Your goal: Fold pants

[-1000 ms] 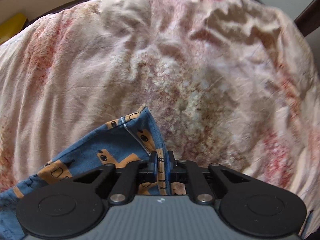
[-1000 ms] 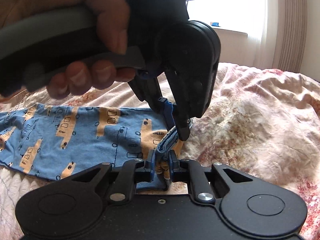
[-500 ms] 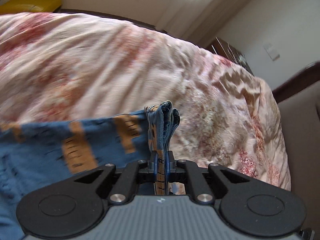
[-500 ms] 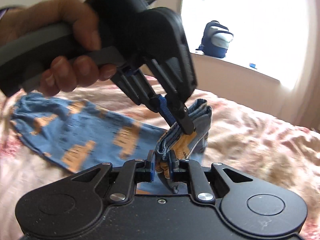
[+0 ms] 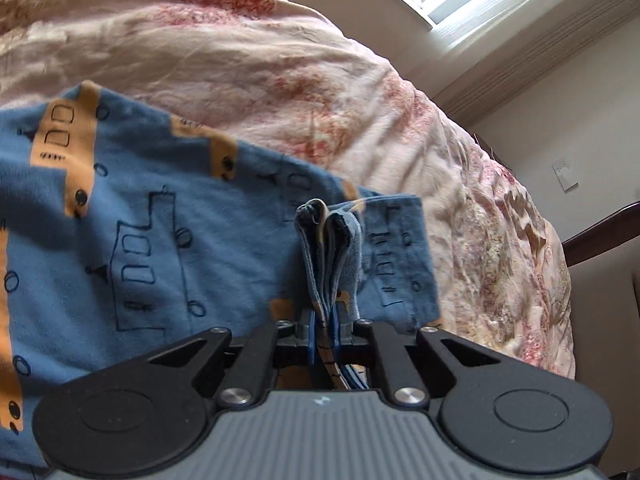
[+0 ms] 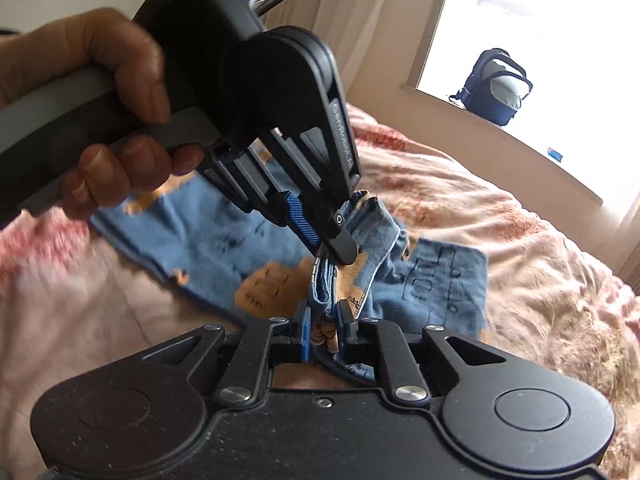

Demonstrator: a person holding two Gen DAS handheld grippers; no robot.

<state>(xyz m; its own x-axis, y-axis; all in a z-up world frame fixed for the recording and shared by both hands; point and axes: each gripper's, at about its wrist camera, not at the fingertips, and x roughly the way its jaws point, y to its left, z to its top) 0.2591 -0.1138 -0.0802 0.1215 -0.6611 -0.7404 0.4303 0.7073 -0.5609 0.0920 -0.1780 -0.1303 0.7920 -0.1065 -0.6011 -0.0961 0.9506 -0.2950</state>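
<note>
- Pinching a bunched, layered edge of the pants (image 5: 168,240), your left claw (image 5: 323,330) has its blue pads pressed close on the cloth, with the gathered folds standing up just beyond the tips.
- Your right claw (image 6: 323,330) is likewise clamped on a thick wad of the same blue fabric, several layers squeezed between its pads.
- In the right wrist view, your left claw (image 6: 326,240) comes down from the upper left and bites the same bundle just above the right claw, so the two grips sit very near each other.
- Your left hand (image 6: 116,120) wraps the grey handle, fingers curled under it.
- The pants, blue with orange vehicle prints, spread across the bed (image 5: 280,52); part of them lies flat on the pink floral cover to the left, and a folded panel lies just right of the grips.
- A dark backpack (image 6: 496,86) sits on the bright window ledge (image 6: 520,140) beyond the bed.
- Motion blur softens the fabric at the left of both views.
</note>
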